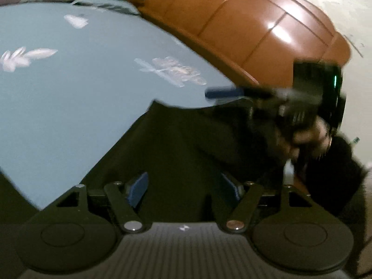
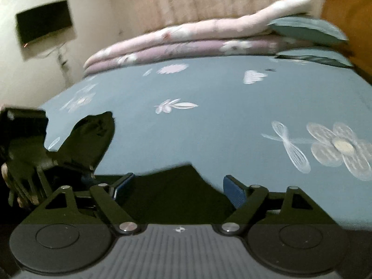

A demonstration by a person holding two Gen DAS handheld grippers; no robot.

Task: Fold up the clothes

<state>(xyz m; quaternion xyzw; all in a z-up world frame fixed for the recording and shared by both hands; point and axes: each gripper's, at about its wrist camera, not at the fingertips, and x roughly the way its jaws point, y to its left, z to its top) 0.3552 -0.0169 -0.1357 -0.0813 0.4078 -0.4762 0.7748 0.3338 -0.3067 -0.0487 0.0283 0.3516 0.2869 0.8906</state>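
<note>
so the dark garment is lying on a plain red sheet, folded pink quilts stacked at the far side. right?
Not quite. The dark garment lies on a blue sheet printed with white flowers, not a plain red one. The right wrist view shows it, with the folded pink quilts stacked at the far side.

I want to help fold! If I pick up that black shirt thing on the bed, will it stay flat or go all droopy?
Probably droopy. The black garment lies soft and wrinkled on the blue bedsheet, and one part bunches up in a limp peak, so it would likely sag from wherever you hold it. It looks like thin cloth, so probably light, and not apt to roll.
</note>
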